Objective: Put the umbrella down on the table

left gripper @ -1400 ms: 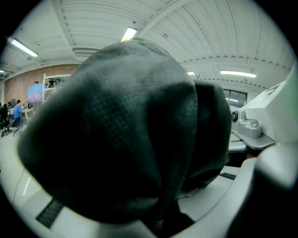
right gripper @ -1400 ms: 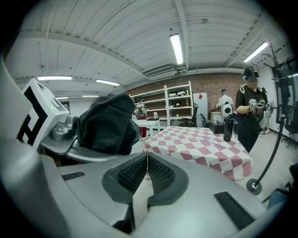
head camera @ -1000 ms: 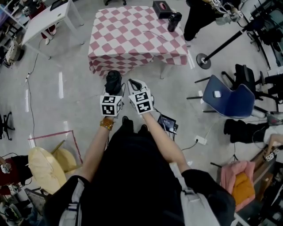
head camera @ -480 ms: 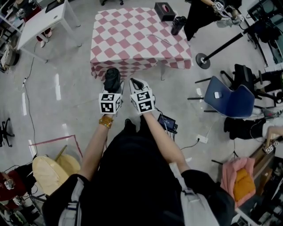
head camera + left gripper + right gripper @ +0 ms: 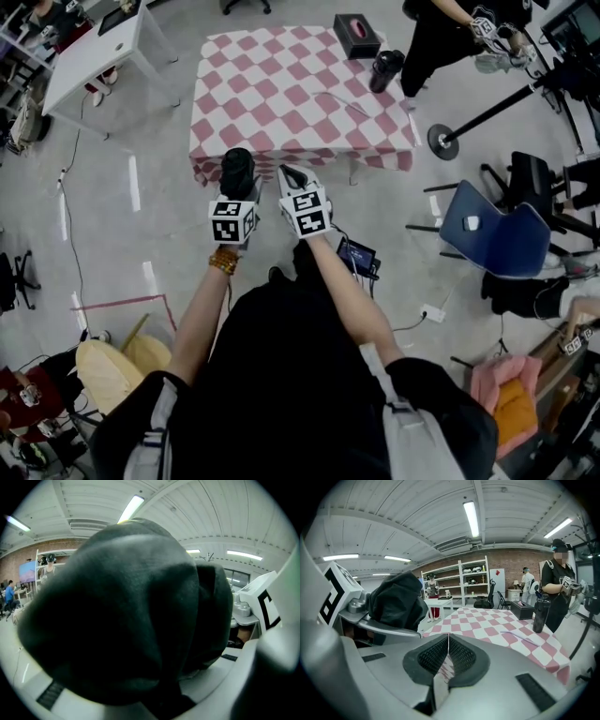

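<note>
Grey floor (image 5: 141,234) with taped marks spreads under the person, whose two forearms reach forward, a gripper in each hand. Nearest, the left gripper (image 5: 238,192) is clamped around a folded black umbrella (image 5: 237,169); in the left gripper view the dark bundle fills almost the whole picture and sits pressed between the pale jaws. The umbrella is held up in the air at the near edge of the table (image 5: 281,94) and does not lie on it.

Just beside it, the right gripper (image 5: 448,653) has nothing in its jaws: its ribbed black pads meet with only a hairline seam between them, and its tip points toward the table.

By the person's right foot a dark device (image 5: 358,255) lies on the floor. Farther right stands a blue chair (image 5: 492,234).

Beyond the grippers, a pink-and-white checked cloth covers the table. At its far right corner sit a dark box (image 5: 356,34) and a dark bottle (image 5: 385,70). Another person (image 5: 441,37) in black stands next to that corner, and a white table (image 5: 94,47) stands well apart at far left.
</note>
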Motion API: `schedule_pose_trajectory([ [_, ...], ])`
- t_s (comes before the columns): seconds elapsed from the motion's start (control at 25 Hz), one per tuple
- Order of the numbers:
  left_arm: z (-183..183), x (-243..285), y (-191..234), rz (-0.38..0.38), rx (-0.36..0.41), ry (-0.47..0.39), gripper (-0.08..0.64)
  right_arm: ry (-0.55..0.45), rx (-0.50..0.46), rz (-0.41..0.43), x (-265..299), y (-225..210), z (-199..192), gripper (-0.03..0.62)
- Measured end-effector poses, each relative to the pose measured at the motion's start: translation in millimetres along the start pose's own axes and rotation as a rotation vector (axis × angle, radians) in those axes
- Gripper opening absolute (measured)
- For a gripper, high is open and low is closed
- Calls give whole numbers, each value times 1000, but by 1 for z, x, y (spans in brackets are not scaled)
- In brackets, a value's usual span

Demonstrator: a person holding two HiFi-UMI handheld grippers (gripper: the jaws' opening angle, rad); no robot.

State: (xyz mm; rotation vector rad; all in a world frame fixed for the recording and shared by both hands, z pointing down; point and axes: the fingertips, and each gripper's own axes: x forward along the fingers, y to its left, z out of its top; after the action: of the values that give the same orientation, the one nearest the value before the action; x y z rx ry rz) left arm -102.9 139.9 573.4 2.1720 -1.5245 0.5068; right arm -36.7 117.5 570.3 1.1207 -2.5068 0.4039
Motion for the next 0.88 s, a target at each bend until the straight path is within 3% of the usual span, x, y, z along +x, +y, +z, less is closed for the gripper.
schedule_pose_trajectory([
  [0.48,54,83,0,40,-19,42,163,2,3,94,51,-61,36,17],
  [0.88,78,121,34,5,-40,48,161,13,10,84,101,-78,54,17],
])
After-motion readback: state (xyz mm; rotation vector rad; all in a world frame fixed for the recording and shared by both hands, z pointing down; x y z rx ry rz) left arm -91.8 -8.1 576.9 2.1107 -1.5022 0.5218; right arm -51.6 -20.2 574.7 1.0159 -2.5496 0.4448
